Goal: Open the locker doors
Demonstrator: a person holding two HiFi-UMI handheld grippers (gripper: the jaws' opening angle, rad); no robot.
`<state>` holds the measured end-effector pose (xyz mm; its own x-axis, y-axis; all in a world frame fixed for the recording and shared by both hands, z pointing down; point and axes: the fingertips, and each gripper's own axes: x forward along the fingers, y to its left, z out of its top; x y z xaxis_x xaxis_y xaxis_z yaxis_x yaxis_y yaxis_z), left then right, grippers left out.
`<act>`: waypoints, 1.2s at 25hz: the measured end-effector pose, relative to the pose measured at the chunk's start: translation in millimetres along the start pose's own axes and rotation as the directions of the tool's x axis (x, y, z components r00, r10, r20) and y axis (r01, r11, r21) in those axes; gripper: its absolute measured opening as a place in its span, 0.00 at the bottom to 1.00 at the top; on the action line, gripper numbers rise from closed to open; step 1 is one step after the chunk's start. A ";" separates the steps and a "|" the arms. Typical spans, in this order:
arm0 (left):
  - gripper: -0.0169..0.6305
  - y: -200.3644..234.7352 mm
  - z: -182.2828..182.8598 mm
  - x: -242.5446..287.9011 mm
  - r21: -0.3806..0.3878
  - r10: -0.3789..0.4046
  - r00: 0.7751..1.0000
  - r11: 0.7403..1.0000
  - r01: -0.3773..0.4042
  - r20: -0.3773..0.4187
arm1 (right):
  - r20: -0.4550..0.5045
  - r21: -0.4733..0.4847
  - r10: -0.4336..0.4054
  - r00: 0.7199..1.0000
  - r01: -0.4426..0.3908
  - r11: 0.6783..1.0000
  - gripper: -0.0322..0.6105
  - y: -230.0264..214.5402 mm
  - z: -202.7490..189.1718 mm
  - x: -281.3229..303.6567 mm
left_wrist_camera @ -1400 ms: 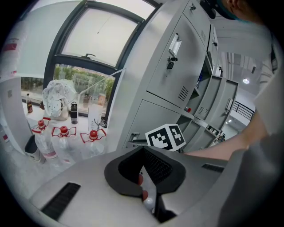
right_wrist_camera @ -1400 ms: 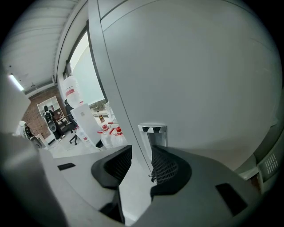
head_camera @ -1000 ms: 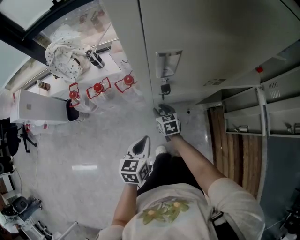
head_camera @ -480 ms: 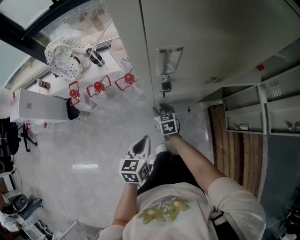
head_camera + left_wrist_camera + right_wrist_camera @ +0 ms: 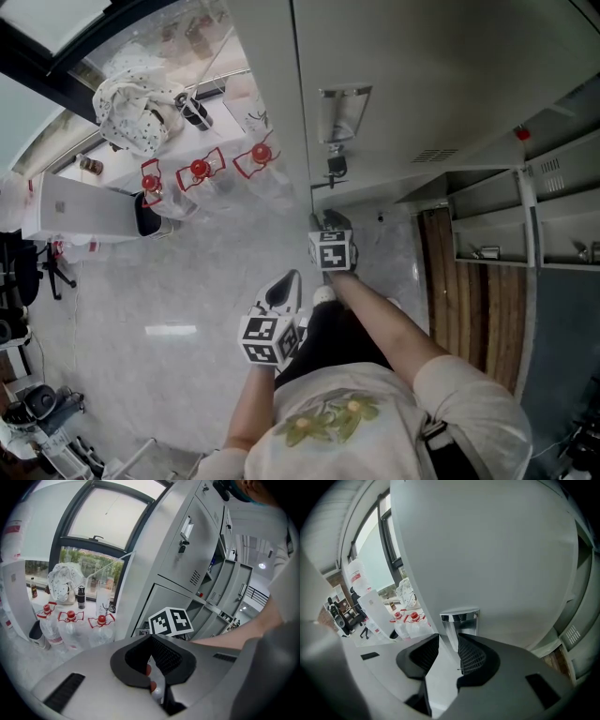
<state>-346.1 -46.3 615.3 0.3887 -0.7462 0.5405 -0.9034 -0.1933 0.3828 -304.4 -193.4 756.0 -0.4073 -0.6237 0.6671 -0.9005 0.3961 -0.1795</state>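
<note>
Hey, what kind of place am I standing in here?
Probably a locker area in a workplace or lab: a bank of grey metal lockers, with large red-capped water bottles standing by a big window.

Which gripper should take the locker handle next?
Right. The right gripper faces the locker door with jaws apart, the chrome handle just ahead, in line with the gap. The left gripper sits farther back from the lockers, jaws together.
</note>
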 end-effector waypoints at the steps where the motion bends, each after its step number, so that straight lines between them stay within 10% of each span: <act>1: 0.07 -0.3 -0.7 -0.6 0.000 0.002 1.000 1.000 -0.002 -0.001 | 0.001 0.008 0.000 1.000 0.000 1.000 0.26 -0.7 0.4 -0.5; 30: 0.07 -34.5 -4.0 1.2 0.009 0.000 1.000 1.000 0.000 0.001 | -0.034 -0.093 0.135 0.990 -0.138 0.986 0.26 3.3 -32.3 -40.8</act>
<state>-313.8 -37.9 605.7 0.3889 -0.7467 0.5396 -0.9048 -0.1991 0.3765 -285.8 -144.8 751.6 -0.5197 -0.5411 0.6612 -0.8177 0.5394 -0.2012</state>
